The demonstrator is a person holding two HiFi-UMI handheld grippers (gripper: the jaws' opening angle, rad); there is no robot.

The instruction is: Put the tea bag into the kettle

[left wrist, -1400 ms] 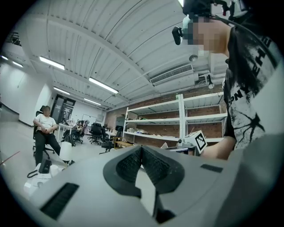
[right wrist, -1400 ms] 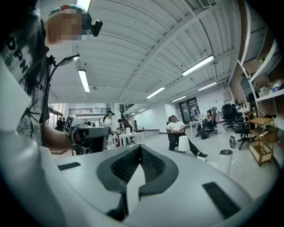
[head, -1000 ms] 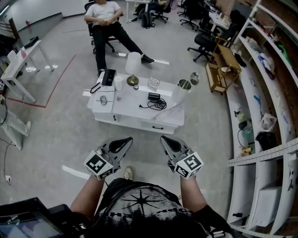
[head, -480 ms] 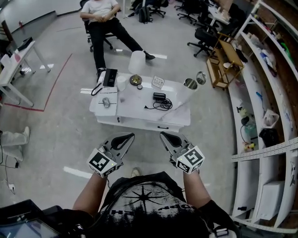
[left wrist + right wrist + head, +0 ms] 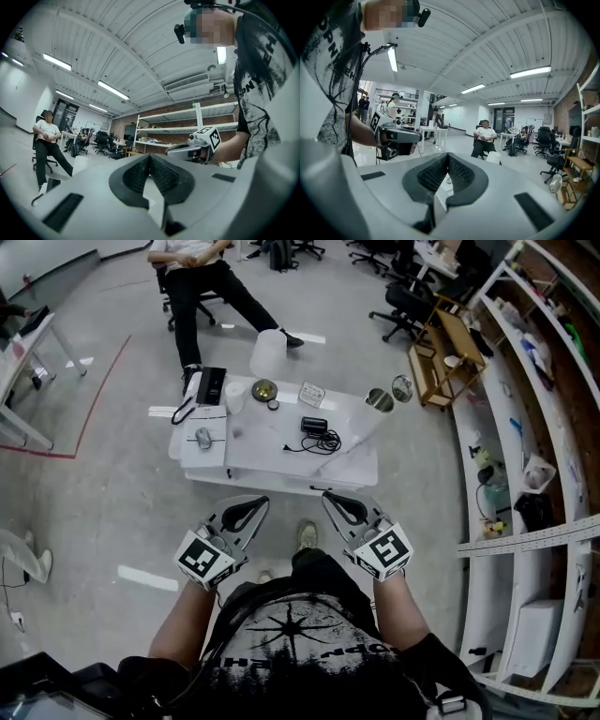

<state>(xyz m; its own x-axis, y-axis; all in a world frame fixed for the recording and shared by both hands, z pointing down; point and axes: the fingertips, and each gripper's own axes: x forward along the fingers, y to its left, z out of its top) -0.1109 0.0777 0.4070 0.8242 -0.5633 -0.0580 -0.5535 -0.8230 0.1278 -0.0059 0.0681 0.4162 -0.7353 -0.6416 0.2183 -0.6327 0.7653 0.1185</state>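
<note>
The steel kettle stands at the far right corner of a low white table, its lid swung open. A small flat square packet, possibly the tea bag, lies near the table's far edge. Both grippers are held in front of my chest, short of the table. The left gripper is shut and empty, its ribbed pads pressed together. The right gripper is likewise shut with nothing between its pads. Each gripper shows in the other's view, the right gripper and the left gripper.
On the table are a white cylinder, a desk phone, a mouse, a white cup and a black adapter with cable. A person sits on a chair beyond it. White shelves line the right side.
I have stepped toward the table, which now lies closer below the grippers. Both grippers stay shut and keep their place in front of me.
</note>
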